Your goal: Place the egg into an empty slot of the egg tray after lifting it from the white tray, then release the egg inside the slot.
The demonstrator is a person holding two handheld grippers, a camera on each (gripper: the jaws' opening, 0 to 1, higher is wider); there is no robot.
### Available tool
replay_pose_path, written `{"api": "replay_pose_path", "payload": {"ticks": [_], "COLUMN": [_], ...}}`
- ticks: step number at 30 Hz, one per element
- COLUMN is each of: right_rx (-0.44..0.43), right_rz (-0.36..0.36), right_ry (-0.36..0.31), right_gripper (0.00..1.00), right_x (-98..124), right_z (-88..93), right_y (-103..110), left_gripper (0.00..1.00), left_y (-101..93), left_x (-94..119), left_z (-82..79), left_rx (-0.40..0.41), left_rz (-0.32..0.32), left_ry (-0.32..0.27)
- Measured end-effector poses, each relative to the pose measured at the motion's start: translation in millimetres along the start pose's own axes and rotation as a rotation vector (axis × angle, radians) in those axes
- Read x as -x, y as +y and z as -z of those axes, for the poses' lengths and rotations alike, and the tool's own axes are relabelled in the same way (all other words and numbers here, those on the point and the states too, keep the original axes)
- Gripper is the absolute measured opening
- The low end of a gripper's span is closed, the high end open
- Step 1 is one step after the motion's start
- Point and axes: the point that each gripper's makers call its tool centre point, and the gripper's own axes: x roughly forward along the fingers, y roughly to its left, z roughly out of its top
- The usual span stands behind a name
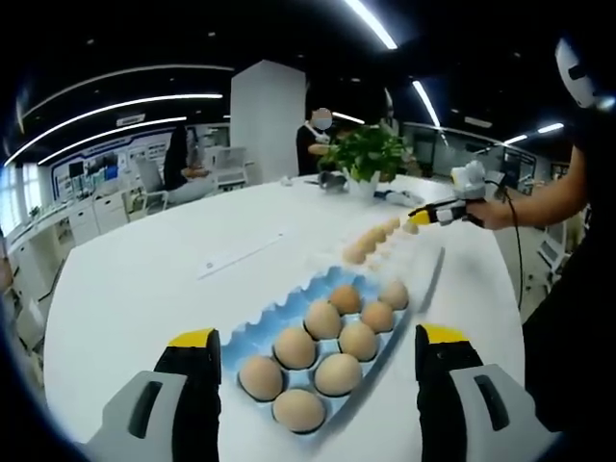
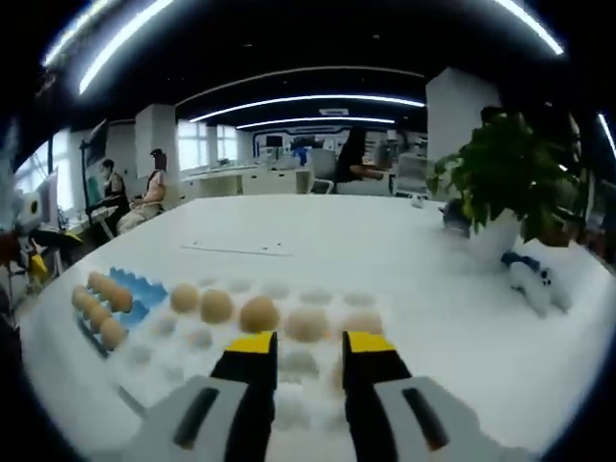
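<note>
The blue egg tray (image 1: pixel 289 313) lies just ahead of my left gripper (image 1: pixel 313 348), which is open with its jaws wide apart on either side of the tray's near end. Several brown eggs (image 1: pixel 322 320) fill its near slots. Beyond it the white tray (image 1: pixel 385 252) carries a row of eggs (image 1: pixel 371 241). My right gripper (image 1: pixel 423 217), held by a person's hand, hovers over that tray's far end. In the right gripper view my right gripper (image 2: pixel 308 351) stands open with a narrow, empty gap above the white tray (image 2: pixel 192 361). An egg (image 2: pixel 306 325) lies just past the tips.
A potted plant (image 1: pixel 364 154) in a white pot stands at the table's far side, also the plant (image 2: pixel 505 188) at right. The blue tray (image 2: pixel 135 294) lies left of the white one. People sit at desks in the background. The white tabletop (image 1: pixel 144 279) stretches wide to the left.
</note>
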Motion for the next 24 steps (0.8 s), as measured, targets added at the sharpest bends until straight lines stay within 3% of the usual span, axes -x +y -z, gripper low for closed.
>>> {"api": "replay_pose_path", "payload": {"ticks": [5, 12, 16, 24], "right_rx": [-0.008, -0.003, 0.090, 0.061], "right_rz": [0.023, 0.003, -0.008, -0.013], "right_ry": [0.046, 0.089, 0.128, 0.139], "right_gripper": [0.26, 0.26, 0.28, 0.25], "right_x": [-5.7, -17.3, -23.0, -20.8], "right_z": [14.2, 27.2, 36.9, 34.2], "right_y": [-15.8, -12.3, -9.6, -13.3], "left_gripper": [0.83, 0.82, 0.82, 0.82], "left_y": [-0.6, -0.8, 1.8, 3.3], "left_x": [-2.4, -3.2, -1.4, -1.0], "left_z": [-1.9, -2.6, -2.4, -2.7], "left_rx": [0.003, -0.002, -0.002, -0.001], "left_rz": [0.000, -0.001, -0.010, -0.015], "left_ry": [-0.001, 0.007, 0.012, 0.011]}}
